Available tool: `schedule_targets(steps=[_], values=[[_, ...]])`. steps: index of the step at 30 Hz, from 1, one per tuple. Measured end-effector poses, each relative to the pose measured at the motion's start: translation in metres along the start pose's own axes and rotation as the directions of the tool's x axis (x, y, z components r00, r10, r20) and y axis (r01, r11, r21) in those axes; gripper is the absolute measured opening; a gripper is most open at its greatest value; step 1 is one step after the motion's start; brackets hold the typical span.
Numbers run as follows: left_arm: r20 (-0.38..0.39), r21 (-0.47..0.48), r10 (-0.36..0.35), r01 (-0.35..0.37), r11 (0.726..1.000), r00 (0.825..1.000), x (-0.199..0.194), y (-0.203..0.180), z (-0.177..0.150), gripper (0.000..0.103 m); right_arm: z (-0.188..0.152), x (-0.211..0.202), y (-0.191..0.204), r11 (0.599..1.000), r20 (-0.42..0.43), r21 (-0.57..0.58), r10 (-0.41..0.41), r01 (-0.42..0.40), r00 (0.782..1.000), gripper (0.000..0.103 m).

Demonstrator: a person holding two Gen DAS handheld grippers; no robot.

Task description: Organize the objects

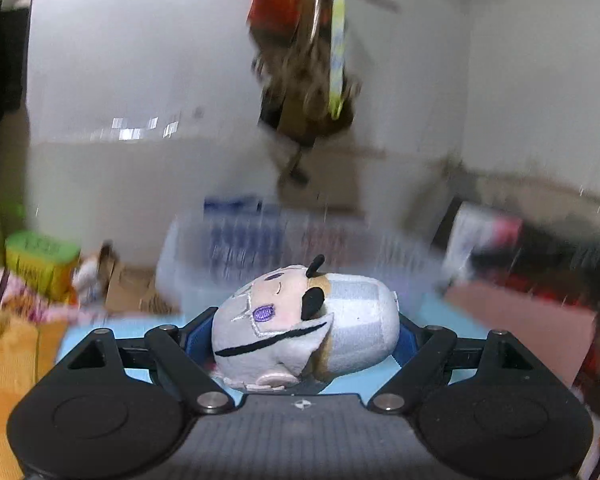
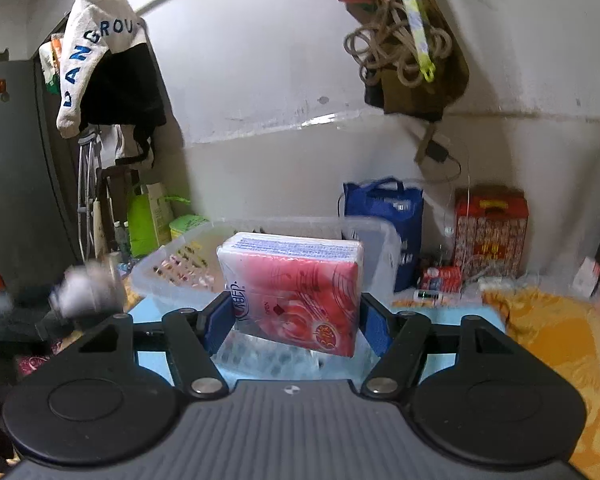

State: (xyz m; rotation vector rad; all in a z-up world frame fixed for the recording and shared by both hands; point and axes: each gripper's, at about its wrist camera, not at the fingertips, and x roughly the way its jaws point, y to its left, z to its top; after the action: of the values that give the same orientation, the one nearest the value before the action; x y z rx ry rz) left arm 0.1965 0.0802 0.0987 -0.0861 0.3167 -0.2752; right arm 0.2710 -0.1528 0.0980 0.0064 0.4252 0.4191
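Observation:
My left gripper point(image 1: 305, 330) is shut on a small grey plush doll point(image 1: 300, 324) with a purple eye, held above the light blue surface point(image 1: 100, 334). A clear plastic bin point(image 1: 204, 256) lies blurred just ahead of it. My right gripper point(image 2: 292, 312) is shut on a red pack of tissues point(image 2: 296, 292), held just in front of the clear plastic bin point(image 2: 380, 240). The left gripper with the plush shows as a blur at the left of the right wrist view point(image 2: 84, 288).
A blue bag point(image 2: 388, 208) and a red gift box point(image 2: 490, 228) stand by the wall behind the bin. A green box point(image 1: 40, 264) and a cardboard piece point(image 1: 128, 284) sit at left. Yellow cloth point(image 2: 556, 336) lies at right. Ropes and a bag point(image 2: 404, 52) hang overhead.

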Motion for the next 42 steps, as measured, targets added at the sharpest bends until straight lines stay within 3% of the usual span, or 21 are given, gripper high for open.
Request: schedule_targets(steps=[3,7,10,15,17,18,19,20,22,25,27,32,34,39,42], values=[[0.032,-0.001,0.017,-0.017,1.0,0.999,0.011,-0.003,0.052,0.087,0.024,0.016,0.012,0.995,0.015,-0.066,-0.068,0.068,0.998,0.069],[-0.065,-0.021,0.077,-0.078,0.997,0.995,0.065,-0.001,0.095,0.087,0.049,0.053,0.017,0.988,-0.038,-0.099,-0.124,0.12,0.992,0.069],[-0.133,-0.052,0.101,-0.109,0.993,0.986,0.097,0.002,0.101,0.087,0.053,0.08,0.008,0.988,-0.095,-0.082,-0.137,0.129,0.986,0.069],[-0.158,-0.069,0.124,-0.137,0.988,0.98,0.12,0.007,0.096,0.087,0.042,0.103,-0.005,0.991,-0.133,-0.062,-0.124,0.117,0.983,0.071],[-0.164,-0.075,0.124,-0.137,0.988,0.979,0.128,0.01,0.09,0.09,0.036,0.105,-0.006,0.994,-0.108,-0.059,-0.096,0.09,0.99,0.079],[-0.164,-0.069,0.142,-0.155,0.986,0.976,0.13,0.011,0.088,0.091,0.033,0.103,-0.003,0.994,-0.098,-0.067,-0.097,0.091,0.99,0.094],[-0.15,-0.062,0.171,-0.182,0.981,0.974,0.13,0.011,0.085,0.096,0.03,0.1,-0.002,0.991,-0.077,-0.077,-0.113,0.107,0.991,0.103],[-0.133,-0.056,0.189,-0.198,0.979,0.973,0.126,0.01,0.083,0.103,0.028,0.096,0.0,0.987,-0.039,-0.09,-0.135,0.131,0.99,0.103],[-0.102,-0.039,0.209,-0.214,0.976,0.973,0.12,0.009,0.08,0.103,0.027,0.09,0.002,0.982,0.005,-0.118,-0.146,0.146,0.989,0.103],[-0.036,-0.043,0.263,-0.264,0.963,0.964,0.104,0.007,0.076,0.103,0.028,0.08,-0.004,0.99,-0.001,-0.079,-0.121,0.12,0.993,0.103],[-0.02,-0.056,0.252,-0.253,0.966,0.967,0.093,0.006,0.074,0.103,0.026,0.068,-0.006,0.994,0.022,-0.048,-0.1,0.101,0.995,0.103],[-0.047,-0.015,0.203,-0.204,0.979,0.978,0.061,-0.004,0.057,0.103,0.01,0.03,-0.001,0.999,0.03,-0.009,-0.043,0.044,0.999,0.103],[-0.048,-0.003,0.21,-0.211,0.978,0.976,0.044,-0.01,0.045,0.103,-0.002,0.017,0.005,0.998,0.013,0.005,-0.058,0.058,0.998,0.103],[-0.058,-0.055,0.142,-0.145,0.988,0.988,0.004,-0.015,0.009,0.103,-0.043,-0.016,0.019,0.988,0.018,0.052,-0.147,0.145,0.989,0.103],[-0.091,-0.06,0.141,-0.147,0.987,0.986,-0.007,-0.019,-0.007,0.103,-0.057,-0.028,0.02,0.987,0.05,0.097,-0.132,0.127,0.99,0.103]])
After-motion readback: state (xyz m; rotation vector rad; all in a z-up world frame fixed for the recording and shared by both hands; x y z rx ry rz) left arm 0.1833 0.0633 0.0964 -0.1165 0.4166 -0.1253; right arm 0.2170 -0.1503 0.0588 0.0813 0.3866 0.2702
